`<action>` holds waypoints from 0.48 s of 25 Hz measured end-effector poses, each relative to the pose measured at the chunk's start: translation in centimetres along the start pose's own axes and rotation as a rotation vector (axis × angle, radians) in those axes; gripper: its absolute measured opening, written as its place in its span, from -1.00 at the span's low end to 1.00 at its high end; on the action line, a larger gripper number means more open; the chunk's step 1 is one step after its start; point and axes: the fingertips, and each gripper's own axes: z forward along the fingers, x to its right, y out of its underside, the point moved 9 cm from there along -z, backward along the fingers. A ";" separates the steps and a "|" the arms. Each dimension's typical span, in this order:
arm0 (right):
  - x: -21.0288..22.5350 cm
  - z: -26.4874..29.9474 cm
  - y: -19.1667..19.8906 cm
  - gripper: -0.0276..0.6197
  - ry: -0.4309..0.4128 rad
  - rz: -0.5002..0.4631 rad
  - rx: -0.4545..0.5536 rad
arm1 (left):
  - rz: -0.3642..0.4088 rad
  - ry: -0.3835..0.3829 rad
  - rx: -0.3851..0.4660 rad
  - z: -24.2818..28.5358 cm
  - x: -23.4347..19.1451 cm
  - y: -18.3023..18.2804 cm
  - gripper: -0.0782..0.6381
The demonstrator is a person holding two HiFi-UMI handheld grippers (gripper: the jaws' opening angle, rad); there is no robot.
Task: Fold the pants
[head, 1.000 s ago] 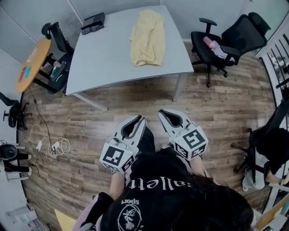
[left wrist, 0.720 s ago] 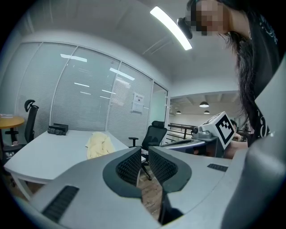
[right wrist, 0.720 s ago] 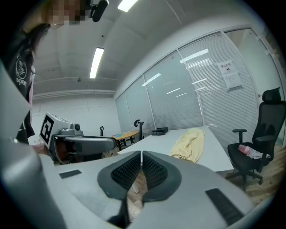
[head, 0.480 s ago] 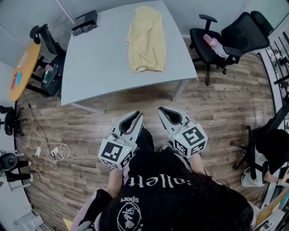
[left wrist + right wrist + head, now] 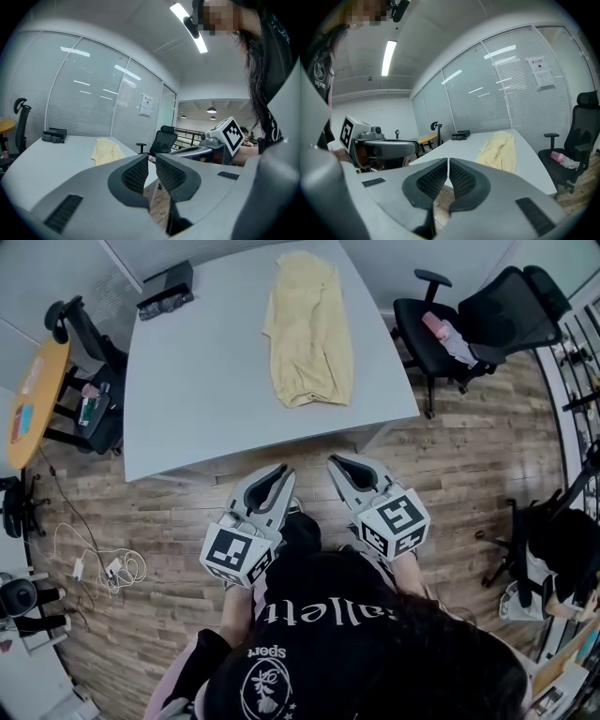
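Yellow pants lie rumpled on the grey tabletop. We cannot read the notice on the glass wall, as it is too small. The shirt print shows "Sport". We see the left gripper and right gripper clenched and empty. Both are short of the tabletop edge, with the pants well ahead.

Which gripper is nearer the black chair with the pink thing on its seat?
Right. The right gripper is short of the table's near edge, with the chair ahead to its right; the left gripper is beside it, on the side away from the chair.
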 end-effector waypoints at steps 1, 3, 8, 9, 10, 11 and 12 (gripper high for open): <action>0.0 0.6 -0.3 -0.83 0.003 -0.002 -0.002 | 0.000 0.003 0.003 0.2 -0.7 -0.2 -0.59; 0.1 1.6 -0.9 -0.83 0.009 -0.006 -0.004 | 0.000 0.012 0.011 0.5 -2.0 -0.7 -0.59; 0.0 4.4 -2.1 -0.83 0.028 -0.016 -0.007 | 0.008 0.042 0.020 1.2 -5.1 -1.5 -0.59; 0.0 4.9 -2.4 -0.83 0.033 -0.017 -0.006 | 0.010 0.048 0.020 1.3 -5.7 -1.7 -0.59; 0.0 5.4 -2.6 -0.83 0.038 -0.018 -0.006 | 0.011 0.055 0.021 1.5 -6.3 -1.8 -0.59; 0.0 5.9 -2.8 -0.83 0.044 -0.018 -0.006 | 0.012 0.061 0.022 1.6 -6.9 -2.0 -0.59; 0.0 6.3 -3.1 -0.83 0.051 -0.018 -0.005 | 0.013 0.068 0.022 1.7 -7.5 -2.1 -0.59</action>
